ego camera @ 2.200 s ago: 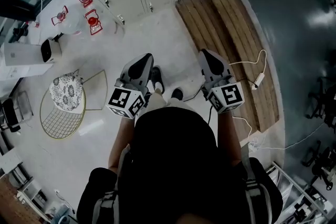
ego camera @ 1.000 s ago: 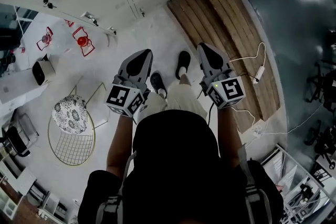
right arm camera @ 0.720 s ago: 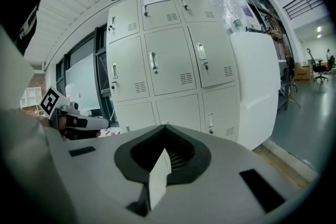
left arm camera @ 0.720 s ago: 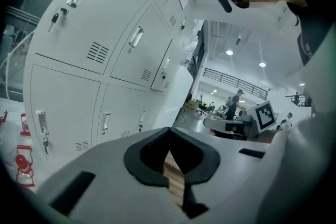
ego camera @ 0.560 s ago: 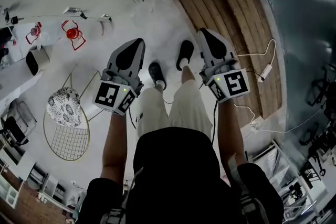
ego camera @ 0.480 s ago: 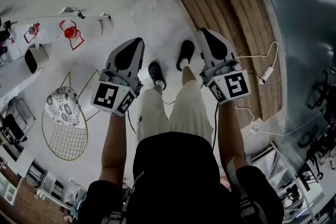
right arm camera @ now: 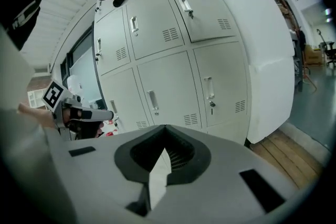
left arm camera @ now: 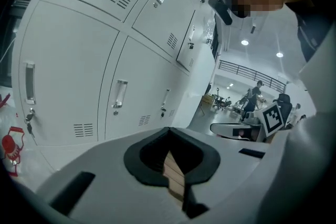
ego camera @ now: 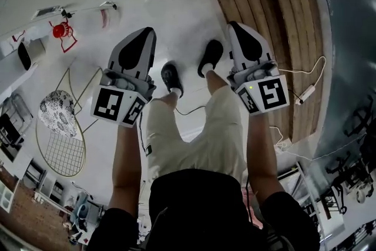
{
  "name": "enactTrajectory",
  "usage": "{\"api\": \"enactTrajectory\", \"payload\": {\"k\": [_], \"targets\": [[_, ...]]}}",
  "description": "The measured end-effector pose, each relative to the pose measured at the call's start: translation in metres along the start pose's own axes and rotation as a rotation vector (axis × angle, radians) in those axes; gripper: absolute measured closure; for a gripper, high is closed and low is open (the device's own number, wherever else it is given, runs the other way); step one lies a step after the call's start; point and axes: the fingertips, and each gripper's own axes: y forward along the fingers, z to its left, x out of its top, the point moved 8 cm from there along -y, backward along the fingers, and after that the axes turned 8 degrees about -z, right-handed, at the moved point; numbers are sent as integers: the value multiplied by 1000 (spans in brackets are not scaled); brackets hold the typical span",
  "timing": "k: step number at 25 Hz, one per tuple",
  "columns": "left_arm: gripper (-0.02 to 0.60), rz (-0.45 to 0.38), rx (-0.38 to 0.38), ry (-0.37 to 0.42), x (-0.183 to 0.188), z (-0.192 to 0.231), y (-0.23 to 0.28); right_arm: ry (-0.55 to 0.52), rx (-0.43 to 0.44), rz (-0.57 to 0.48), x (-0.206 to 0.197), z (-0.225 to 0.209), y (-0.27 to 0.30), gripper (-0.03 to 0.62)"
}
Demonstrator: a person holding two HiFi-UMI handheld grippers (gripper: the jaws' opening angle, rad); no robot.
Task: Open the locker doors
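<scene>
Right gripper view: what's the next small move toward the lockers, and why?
Probably carry the right hand-held gripper forward to the handle on the lower middle locker door. That door looks closed, the gripper hangs well short of it, and its jaws are together on nothing, so they must open before arriving.

Pale floor (ego camera: 176, 14); wooden decking (ego camera: 276, 9) right; gold wire chair (ego camera: 59, 147) left.

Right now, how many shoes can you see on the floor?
2, both black, on the person's feet in the head view: the left shoe on the pale floor, the right shoe further ahead, near the wooden planks. No others show.
</scene>
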Motion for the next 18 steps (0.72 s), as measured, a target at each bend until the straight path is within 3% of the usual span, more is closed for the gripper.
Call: {"api": "enactTrajectory", "payload": {"k": [10,18], "targets": [[563,7,22,11,-95,51,43,-38,63,15,-92,-41,50,589],[563,18,-24,41,-177,101,81,-36,232,50,-165,-61,92,589]]}}
